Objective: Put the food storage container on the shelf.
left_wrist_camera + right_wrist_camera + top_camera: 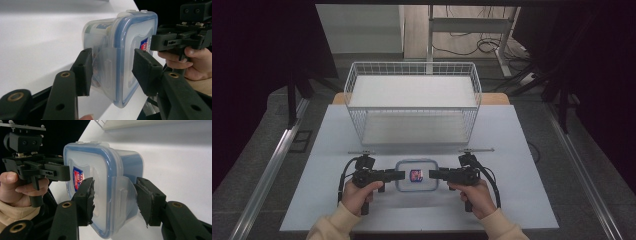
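Currently, container: your clear lidded container (416,175) sits on the table (512,150), before the wire basket (412,100);
Left gripper (399,174): fingers (83,71) spread, astride the left lid flap;
Right gripper (434,174): fingers (85,200) spread, astride the right flap

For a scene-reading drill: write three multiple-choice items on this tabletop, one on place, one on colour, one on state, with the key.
1. The wire basket stands
A. beyond the container
B. left of it
C. on it

2. The container's lid rim is
A. red
B. blue
C. green

3. The left tongs are
A. clamped on the lid flap
B. open, astride the side flap
C. resting in the basket

Key: 1 A, high view shows it farther back; 2 B, blue edge in both gripper views; 3 B, gaps beside both jaws; the right tongs stand alike.
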`<state>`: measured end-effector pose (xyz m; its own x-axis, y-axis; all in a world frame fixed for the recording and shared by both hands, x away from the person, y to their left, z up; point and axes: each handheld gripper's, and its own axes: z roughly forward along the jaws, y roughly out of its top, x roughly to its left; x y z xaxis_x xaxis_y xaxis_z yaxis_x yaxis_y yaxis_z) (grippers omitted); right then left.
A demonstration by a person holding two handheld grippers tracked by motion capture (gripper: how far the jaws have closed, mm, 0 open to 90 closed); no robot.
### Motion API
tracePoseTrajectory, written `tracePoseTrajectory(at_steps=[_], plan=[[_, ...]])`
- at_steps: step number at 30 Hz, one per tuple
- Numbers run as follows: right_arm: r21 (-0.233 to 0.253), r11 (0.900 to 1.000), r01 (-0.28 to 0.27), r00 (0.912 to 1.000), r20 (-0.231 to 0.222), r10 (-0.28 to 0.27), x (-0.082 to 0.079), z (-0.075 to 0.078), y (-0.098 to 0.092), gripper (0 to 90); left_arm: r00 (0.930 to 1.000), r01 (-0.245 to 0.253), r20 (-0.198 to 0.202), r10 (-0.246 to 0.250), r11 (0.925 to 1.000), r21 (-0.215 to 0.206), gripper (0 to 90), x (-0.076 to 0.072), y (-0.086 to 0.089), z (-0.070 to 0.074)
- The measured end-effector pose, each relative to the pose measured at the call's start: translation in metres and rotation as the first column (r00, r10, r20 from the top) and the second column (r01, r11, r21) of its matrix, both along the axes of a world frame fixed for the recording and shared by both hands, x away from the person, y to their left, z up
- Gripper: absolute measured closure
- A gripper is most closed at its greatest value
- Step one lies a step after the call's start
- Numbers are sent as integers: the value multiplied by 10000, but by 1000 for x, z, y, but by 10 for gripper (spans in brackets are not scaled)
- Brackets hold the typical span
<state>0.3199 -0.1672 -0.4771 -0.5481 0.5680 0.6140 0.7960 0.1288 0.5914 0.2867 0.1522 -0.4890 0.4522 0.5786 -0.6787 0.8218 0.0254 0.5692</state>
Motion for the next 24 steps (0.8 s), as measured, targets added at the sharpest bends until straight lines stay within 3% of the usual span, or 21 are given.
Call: tracePoseTrajectory(at_steps=[9,18,24], plan=[[9,9999,-105,9992,388,104,10,21,2,505,9988,-25,483,24,10000,22,518,9,2,20],[201,9998,47,9977,677,-61,14,37,0,506,9976,50,692,-33,9997,-244,527,17,3,35],[182,9998,59,9971,757,-72,20,45,-1,505,9964,31,851,-17,9999,-169,526,22,2,43]])
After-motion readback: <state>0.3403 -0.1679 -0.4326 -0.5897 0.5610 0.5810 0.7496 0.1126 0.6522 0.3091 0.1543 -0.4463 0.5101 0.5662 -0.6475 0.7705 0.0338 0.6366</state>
